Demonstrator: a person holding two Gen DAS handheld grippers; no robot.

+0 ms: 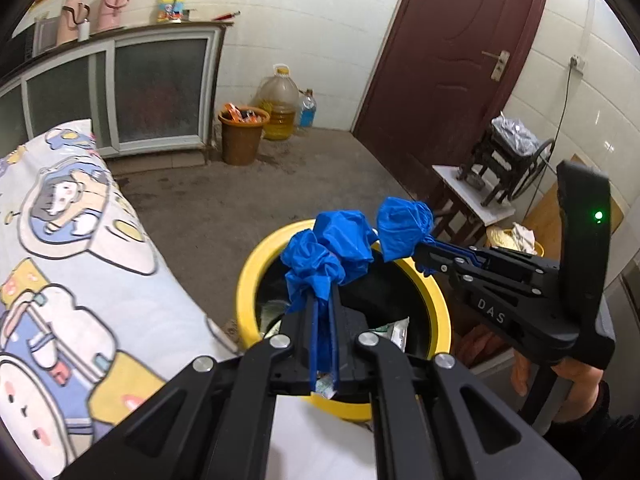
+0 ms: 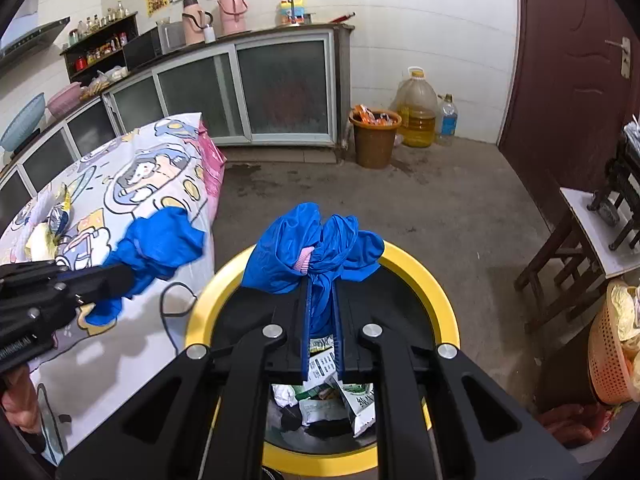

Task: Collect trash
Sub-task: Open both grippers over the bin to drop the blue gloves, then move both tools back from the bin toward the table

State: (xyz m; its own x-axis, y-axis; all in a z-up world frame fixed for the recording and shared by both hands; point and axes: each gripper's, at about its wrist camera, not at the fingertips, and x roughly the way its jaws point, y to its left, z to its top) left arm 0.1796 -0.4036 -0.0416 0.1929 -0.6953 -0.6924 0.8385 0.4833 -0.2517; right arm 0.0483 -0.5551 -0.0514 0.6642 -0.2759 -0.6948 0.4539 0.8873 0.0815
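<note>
A yellow-rimmed trash bin (image 1: 248,280) (image 2: 432,276) stands on the floor beside the table, with wrappers and packets (image 2: 332,396) inside. My left gripper (image 1: 324,304) is shut on crumpled blue plastic (image 1: 328,252) above the bin's rim; it also shows in the right wrist view (image 2: 124,280), over the table edge. My right gripper (image 2: 322,304) is shut on another bunch of blue plastic (image 2: 280,248) above the bin; it shows in the left wrist view (image 1: 420,252) holding its blue bunch (image 1: 404,224).
A table with a cartoon cloth (image 1: 80,240) (image 2: 152,184) lies left of the bin, with wrappers (image 2: 56,216) on it. A brown bin (image 2: 374,136), oil jug (image 2: 418,112), wooden stools (image 2: 580,240), an orange basket (image 2: 608,352) and a red door (image 1: 452,60) surround the concrete floor.
</note>
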